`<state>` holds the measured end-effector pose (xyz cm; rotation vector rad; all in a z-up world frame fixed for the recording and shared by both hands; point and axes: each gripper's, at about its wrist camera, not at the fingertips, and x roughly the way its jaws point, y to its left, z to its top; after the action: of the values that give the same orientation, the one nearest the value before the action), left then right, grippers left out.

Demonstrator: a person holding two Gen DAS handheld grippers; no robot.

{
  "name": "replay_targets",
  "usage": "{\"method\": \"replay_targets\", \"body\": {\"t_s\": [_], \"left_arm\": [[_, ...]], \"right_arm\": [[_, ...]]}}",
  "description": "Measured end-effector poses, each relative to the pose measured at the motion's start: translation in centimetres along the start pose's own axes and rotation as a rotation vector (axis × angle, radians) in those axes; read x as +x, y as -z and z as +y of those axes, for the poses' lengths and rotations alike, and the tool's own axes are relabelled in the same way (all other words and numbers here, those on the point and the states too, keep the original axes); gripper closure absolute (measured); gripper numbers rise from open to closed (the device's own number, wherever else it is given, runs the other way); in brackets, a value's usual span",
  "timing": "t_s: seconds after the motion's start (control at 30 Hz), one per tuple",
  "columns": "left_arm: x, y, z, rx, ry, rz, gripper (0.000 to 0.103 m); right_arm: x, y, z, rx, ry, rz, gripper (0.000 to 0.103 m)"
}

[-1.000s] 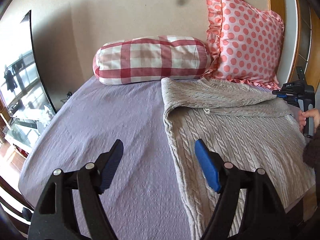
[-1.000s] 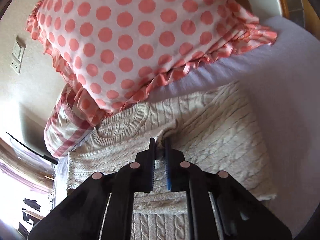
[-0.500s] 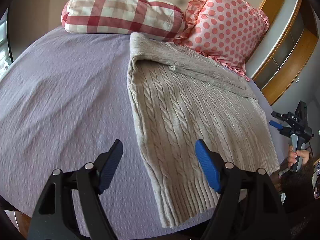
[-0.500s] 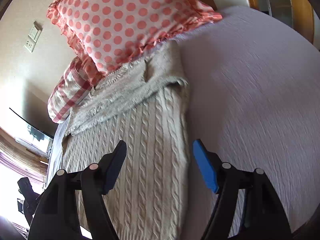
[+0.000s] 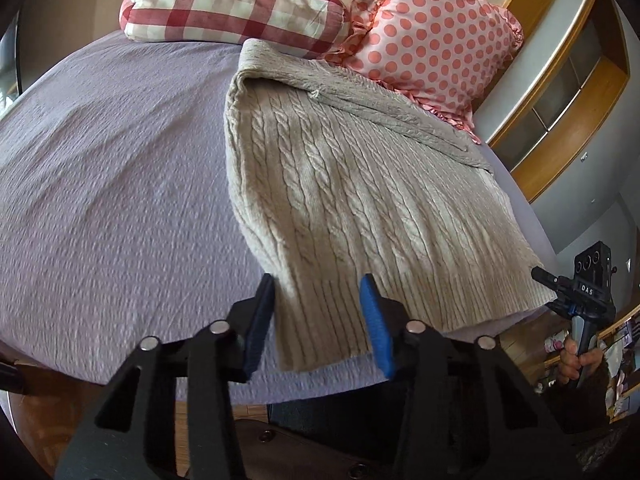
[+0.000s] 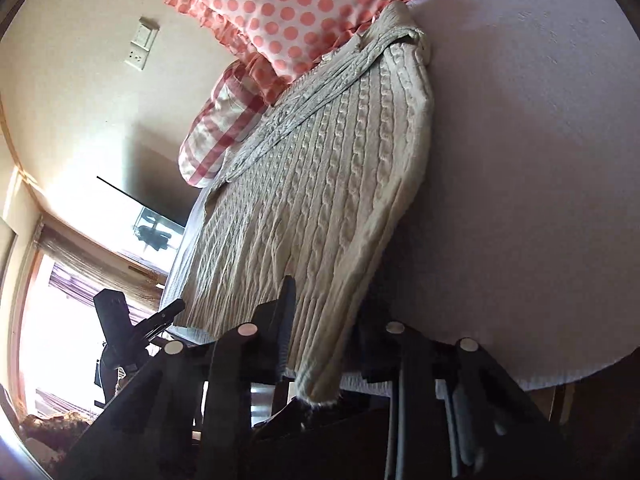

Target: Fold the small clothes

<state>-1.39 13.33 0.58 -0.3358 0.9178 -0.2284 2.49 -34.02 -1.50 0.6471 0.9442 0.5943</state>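
The sweater (image 5: 360, 200) lies flat on the bed (image 5: 112, 184), its sleeves folded across the top just below the dotted pillow (image 5: 432, 36) and the checked pillow (image 5: 232, 8), and its ribbed hem at the near edge of the mattress. The step in hand looks like taking the hem at both corners to fold the body up toward the collar.

To do it well, each tongs should bite the ribbing close to its own corner and catch both layers of knit, not only the top one. Both should then lift together and evenly, so the fold line runs straight across, and the hem should land square on the folded sleeves without dragging them out of place. The knit is thick and slack, so a shallow bite could slip.

The left tongs (image 5: 320, 320) stand wide apart and hold nothing; the left hem corner sits between the blue pads, whether touching I cannot tell. The right tongs (image 6: 328, 320) are likewise spread, straddling the right hem corner that droops over the bed edge, not yet pinching it.
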Motion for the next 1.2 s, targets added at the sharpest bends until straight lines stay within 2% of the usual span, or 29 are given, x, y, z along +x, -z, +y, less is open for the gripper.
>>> {"method": "replay_targets", "body": {"t_s": [0.03,0.07,0.17,0.27,0.4,0.53,0.67,0.73,0.77,0.8,0.87,0.93,0.97,1.0,1.03,1.07,1.1,1.13,1.2], "left_arm": [[0.1,0.1,0.2,-0.015,0.002,0.009,0.084],[0.2,0.2,0.3,-0.027,0.004,0.017,0.089],[0.2,-0.1,0.3,-0.027,0.007,0.017,0.092],[-0.5,-2.0,0.3,-0.023,0.055,-0.012,0.092],[-1.7,-8.2,1.2,-0.069,0.116,-0.111,0.092],[0.2,-16.2,2.3,-0.143,0.097,-0.176,0.092],[5.4,-23.8,2.8,-0.181,0.021,-0.154,0.092],[9.2,-27.2,3.3,-0.221,-0.028,-0.122,0.093],[11.3,-28.7,3.7,-0.23,-0.06,-0.104,0.092],[13.3,-30.1,4.0,-0.243,-0.095,-0.09,0.092],[16.6,-31.7,5.2,-0.295,-0.134,-0.041,0.092],[17.8,-32.2,6.2,-0.363,-0.105,-0.025,0.09],[17.7,-32.3,6.3,-0.366,-0.094,-0.036,0.086],[17.1,-32.4,6.3,-0.349,-0.092,-0.058,0.086],[16.2,-32.4,6.1,-0.321,-0.117,-0.086,0.075],[15.2,-32.4,5.9,-0.291,-0.157,-0.119,0.06],[14.1,-32.5,5.7,-0.269,-0.185,-0.153,0.055],[12.9,-32.3,5.5,-0.252,-0.192,-0.181,0.053],[11.2,-31.5,4.9,-0.219,-0.137,-0.201,0.052]], "right_arm": [[-0.1,0.2,0.1,-0.007,-0.003,-0.009,0.088],[-0.2,0.2,0.1,-0.007,-0.011,-0.023,0.092],[-0.9,-0.7,0.5,-0.006,-0.064,-0.086,0.094],[-1.9,-3.1,1.7,-0.023,-0.113,-0.175,0.094],[-2.8,-8.7,2.6,-0.005,-0.189,-0.304,0.094],[-0.7,-15.7,1.9,0.021,-0.212,-0.365,0.094],[4.1,-23.0,-0.3,0.128,-0.148,-0.362,0.094],[6.9,-26.7,-1.2,0.154,-0.046,-0.365,0.094],[8.7,-28.6,-1.8,0.164,0.038,-0.354,0.094],[10.5,-30.3,-2.6,0.19,0.113,-0.327,0.094],[13.7,-32.4,-4.5,0.28,0.177,-0.25,0.093],[15.2,-33.0,-5.6,0.358,0.178,-0.196,0.088],[15.2,-33.1,-5.5,0.356,0.157,-0.198,0.075],[14.9,-33.3,-5.2,0.333,0.13,-0.215,0.046],[14.2,-33.4,-4.8,0.304,0.105,-0.247,0.03],[13.0,-33.2,-4.3,0.282,0.115,-0.303,0.008],[11.6,-32.9,-3.8,0.263,0.104,-0.365,0.006],[10.6,-32.5,-3.4,0.238,0.057,-0.403,0.006],[9.6,-31.4,-2.4,0.198,0.001,-0.39,0.006]]}}
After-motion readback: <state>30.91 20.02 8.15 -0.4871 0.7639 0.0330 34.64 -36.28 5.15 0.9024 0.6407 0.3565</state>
